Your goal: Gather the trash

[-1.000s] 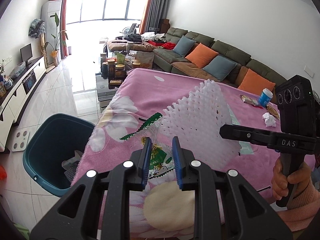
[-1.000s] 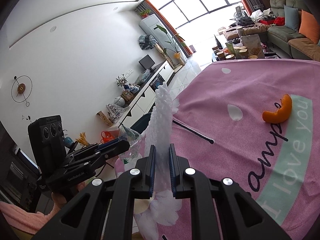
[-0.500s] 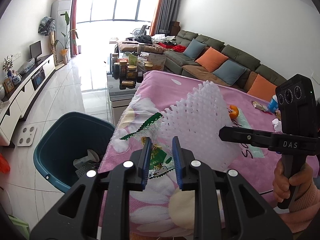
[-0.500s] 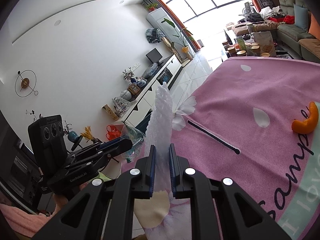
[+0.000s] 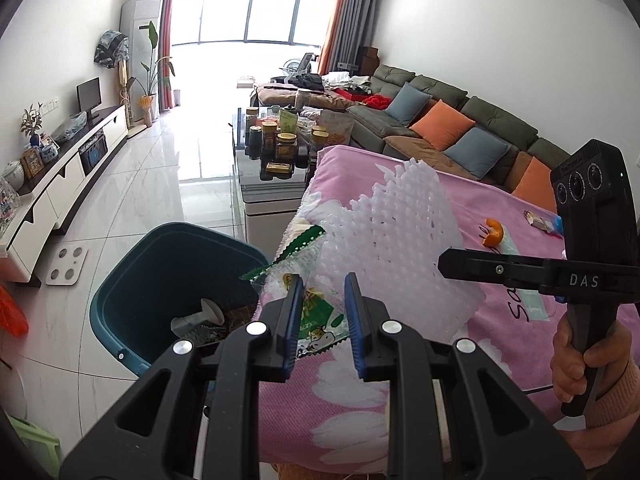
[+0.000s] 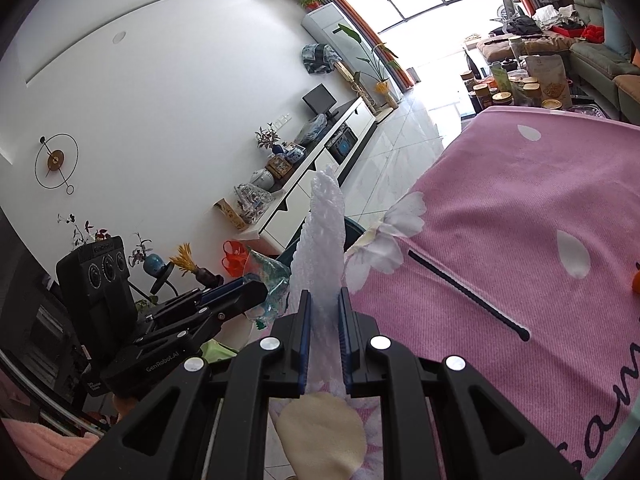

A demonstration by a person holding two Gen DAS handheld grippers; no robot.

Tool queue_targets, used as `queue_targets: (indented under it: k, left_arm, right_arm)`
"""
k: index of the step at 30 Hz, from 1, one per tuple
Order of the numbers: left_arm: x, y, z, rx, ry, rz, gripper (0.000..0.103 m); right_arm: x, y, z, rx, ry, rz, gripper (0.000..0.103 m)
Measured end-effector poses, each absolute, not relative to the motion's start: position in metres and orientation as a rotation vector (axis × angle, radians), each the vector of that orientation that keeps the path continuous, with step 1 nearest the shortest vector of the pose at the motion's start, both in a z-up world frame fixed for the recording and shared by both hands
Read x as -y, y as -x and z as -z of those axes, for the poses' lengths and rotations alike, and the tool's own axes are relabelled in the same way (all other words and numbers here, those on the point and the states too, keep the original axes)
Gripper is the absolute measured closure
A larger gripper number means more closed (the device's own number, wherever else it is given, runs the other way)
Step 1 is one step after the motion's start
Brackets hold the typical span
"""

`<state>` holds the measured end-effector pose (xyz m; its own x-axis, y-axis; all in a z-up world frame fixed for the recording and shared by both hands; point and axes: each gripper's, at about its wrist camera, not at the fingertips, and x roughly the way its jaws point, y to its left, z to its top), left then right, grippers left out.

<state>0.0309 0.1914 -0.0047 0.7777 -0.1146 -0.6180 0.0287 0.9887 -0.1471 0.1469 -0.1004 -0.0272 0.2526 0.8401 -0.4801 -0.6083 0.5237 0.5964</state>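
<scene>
My left gripper (image 5: pixel 320 312) is shut on a clear snack wrapper with green print (image 5: pixel 314 312), held at the table's left edge beside the teal bin (image 5: pixel 160 272). My right gripper (image 6: pixel 323 332) is shut on a white foam net (image 6: pixel 322 248), which stands upright between its pads; the net also shows in the left wrist view (image 5: pixel 400 248). The right gripper's body (image 5: pixel 560 276) is to the right in the left wrist view. The left gripper with its wrapper (image 6: pixel 264 284) shows at the left in the right wrist view. An orange peel (image 5: pixel 493 233) lies on the pink tablecloth (image 5: pixel 460 200).
The bin holds some trash, including a white piece (image 5: pixel 200 316). A coffee table with jars (image 5: pixel 280 144) stands behind the pink table. A sofa (image 5: pixel 460 128) runs along the right wall. A black strip (image 6: pixel 468 294) lies on the cloth. More litter (image 5: pixel 540 222) lies far right.
Both grippers have moved left with their loads, toward the table's left edge. The bin now sits closer and more of its inside shows.
</scene>
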Motion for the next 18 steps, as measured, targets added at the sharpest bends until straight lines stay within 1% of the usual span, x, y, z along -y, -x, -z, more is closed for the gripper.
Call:
queue_targets:
  k: [18]
  left_arm:
    - [-0.215, -0.035, 0.013, -0.691, 0.145, 0.010, 0.082]
  right_arm:
    - [0.060, -0.170, 0.025, -0.892, -0.305, -1.057, 0.091]
